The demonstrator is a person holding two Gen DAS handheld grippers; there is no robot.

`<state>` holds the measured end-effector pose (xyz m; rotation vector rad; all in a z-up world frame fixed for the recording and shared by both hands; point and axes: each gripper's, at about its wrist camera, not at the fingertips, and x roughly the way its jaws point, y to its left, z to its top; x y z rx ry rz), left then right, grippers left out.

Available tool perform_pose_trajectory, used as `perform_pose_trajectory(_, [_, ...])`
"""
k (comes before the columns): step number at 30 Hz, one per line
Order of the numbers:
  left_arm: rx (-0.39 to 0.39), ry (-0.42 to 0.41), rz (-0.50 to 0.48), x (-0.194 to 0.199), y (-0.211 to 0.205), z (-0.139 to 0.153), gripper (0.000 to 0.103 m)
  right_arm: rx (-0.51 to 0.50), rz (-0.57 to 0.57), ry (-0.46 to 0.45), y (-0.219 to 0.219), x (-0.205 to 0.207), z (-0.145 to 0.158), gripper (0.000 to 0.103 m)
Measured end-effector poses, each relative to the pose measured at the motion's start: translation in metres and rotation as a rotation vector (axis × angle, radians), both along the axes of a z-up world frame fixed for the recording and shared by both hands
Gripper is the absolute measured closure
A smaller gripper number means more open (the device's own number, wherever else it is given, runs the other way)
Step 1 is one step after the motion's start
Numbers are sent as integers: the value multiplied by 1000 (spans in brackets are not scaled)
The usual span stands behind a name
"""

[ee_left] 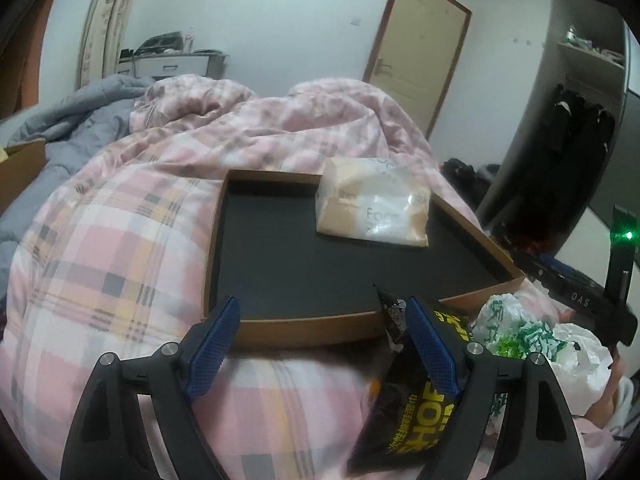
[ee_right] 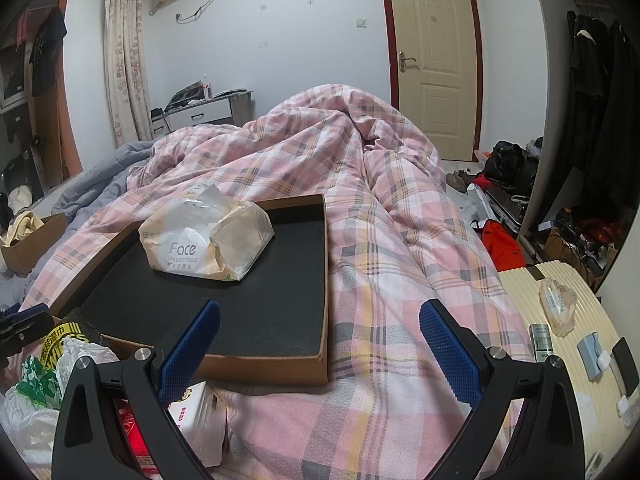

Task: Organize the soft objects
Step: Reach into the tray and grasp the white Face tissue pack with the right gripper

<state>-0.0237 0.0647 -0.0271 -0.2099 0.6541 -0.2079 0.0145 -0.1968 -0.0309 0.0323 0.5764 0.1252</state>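
Left wrist view: my left gripper (ee_left: 320,344) is spread, gripping nothing; the black snack packet (ee_left: 404,396) lies against its right finger at five o'clock. I should centre both pads on it, then lift toward the tray (ee_left: 280,322), where the tissue pack (ee_left: 372,206) sits at one o'clock. Its lower end is cut off.

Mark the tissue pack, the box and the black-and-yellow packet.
tissue pack (ee_right: 200,240): right wrist view, printed front.
box (ee_right: 256,364): right wrist view, near cardboard wall.
black-and-yellow packet (ee_left: 404,420): left wrist view, printed face.

Both wrist views near tray (ee_left: 472,220) (ee_right: 324,280)
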Motion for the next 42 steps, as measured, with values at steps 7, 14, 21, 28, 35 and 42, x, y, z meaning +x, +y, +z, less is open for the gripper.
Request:
perform_pose_trajectory(7, [65, -1, -1, 2, -11, -2, 17, -1, 1, 3, -1, 1, 0, 3])
perform_pose_trajectory(14, [85, 5, -22, 4, -16, -4, 9, 2, -6, -14, 0, -3, 1, 3])
perform_pose_trajectory(21, [87, 10, -17, 4, -15, -6, 1, -23, -25, -94, 11, 18, 39, 3])
perform_pose_trajectory(28, [88, 10, -16, 4, -16, -6, 1, -130, 43, 61, 53, 76, 39, 3])
perform_pose_trajectory(35, [91, 10, -15, 4, -16, -6, 1, -210, 85, 308, 76, 121, 1, 3])
perform_pose_trajectory(42, [117, 19, -7, 7, -16, -6, 1, -179, 50, 397, 75, 134, -14, 3])
